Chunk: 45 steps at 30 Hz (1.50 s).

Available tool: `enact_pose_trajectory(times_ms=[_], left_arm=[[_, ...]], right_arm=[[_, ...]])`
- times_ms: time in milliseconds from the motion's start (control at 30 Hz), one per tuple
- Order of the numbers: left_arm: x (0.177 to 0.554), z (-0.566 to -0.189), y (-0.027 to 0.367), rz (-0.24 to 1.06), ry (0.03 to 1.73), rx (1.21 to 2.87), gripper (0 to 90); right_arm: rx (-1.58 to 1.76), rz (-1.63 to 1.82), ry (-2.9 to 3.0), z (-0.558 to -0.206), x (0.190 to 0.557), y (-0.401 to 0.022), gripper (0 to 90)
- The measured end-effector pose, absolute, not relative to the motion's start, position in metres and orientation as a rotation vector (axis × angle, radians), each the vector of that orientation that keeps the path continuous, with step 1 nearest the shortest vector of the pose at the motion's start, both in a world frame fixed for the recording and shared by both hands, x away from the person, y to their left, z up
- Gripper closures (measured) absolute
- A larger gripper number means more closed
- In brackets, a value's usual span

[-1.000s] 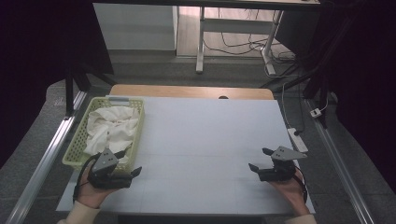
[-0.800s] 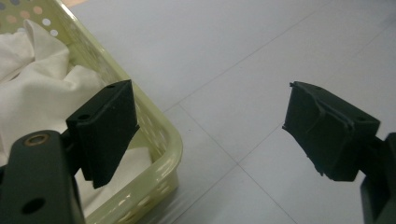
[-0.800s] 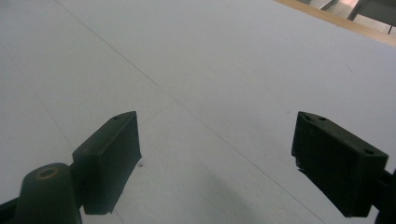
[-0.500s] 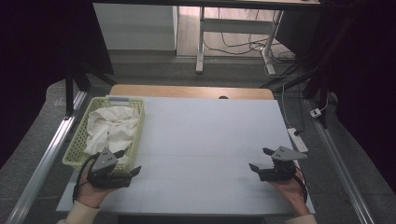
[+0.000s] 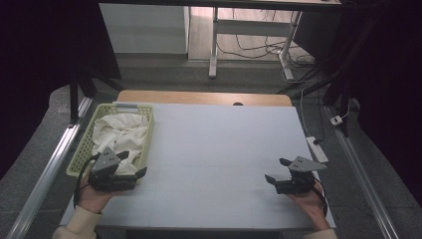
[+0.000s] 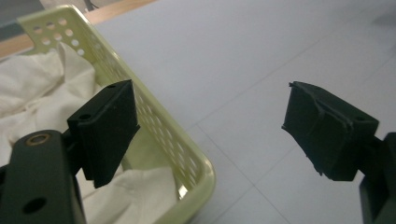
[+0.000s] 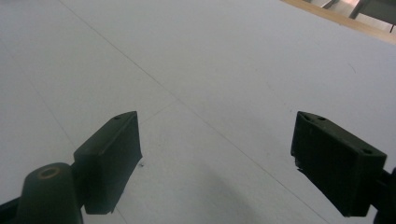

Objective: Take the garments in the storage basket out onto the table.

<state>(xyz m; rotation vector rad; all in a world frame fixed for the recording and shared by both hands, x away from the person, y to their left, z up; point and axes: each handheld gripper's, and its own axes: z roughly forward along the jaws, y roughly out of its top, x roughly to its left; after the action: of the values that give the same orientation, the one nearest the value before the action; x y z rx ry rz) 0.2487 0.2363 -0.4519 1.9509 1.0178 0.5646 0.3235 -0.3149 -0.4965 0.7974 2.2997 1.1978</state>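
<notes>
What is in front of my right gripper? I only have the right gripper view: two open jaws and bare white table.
Observer: Nothing stands ahead of the right gripper. The only item is a pale green basket at the table's far left.
Operator: What's in it?
Observer: Crumpled white cloth, filling most of the basket.
Operator: Where's my left gripper?
Observer: The left gripper is at the basket's near right corner, jaws open, nothing between them. In the left gripper view one jaw hangs over the cloth and the other over the white table.
</notes>
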Motion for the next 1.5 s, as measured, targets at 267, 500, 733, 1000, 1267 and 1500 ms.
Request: enact_pose_trajectory(times_ms=[267, 500, 733, 1000, 1267, 1500], left_arm=[[0.262, -0.438, 0.237, 0.59, 1.01, 1.957, 17.7], [0.275, -0.429, 0.241, 0.593, 1.021, 1.951, 17.7], [0.289, -0.42, 0.246, 0.603, 1.044, 1.953, 17.8], [0.311, -0.418, 0.255, 0.592, 1.09, 1.949, 17.8], [0.331, -0.418, 0.267, 0.582, 1.156, 1.952, 17.9], [0.345, -0.418, 0.276, 0.584, 1.205, 1.953, 17.9]], right_arm=[[0.802, 1.177, 2.303, -0.498, 0.324, -0.314, 16.0], [0.807, 1.168, 2.31, -0.5, 0.325, -0.314, 16.0], [0.807, 1.155, 2.313, -0.502, 0.325, -0.313, 16.0], [0.805, 1.141, 2.316, -0.503, 0.325, -0.312, 16.0], [0.809, 1.142, 2.325, -0.503, 0.325, -0.312, 16.0], [0.807, 1.142, 2.329, -0.504, 0.325, -0.311, 16.0]])
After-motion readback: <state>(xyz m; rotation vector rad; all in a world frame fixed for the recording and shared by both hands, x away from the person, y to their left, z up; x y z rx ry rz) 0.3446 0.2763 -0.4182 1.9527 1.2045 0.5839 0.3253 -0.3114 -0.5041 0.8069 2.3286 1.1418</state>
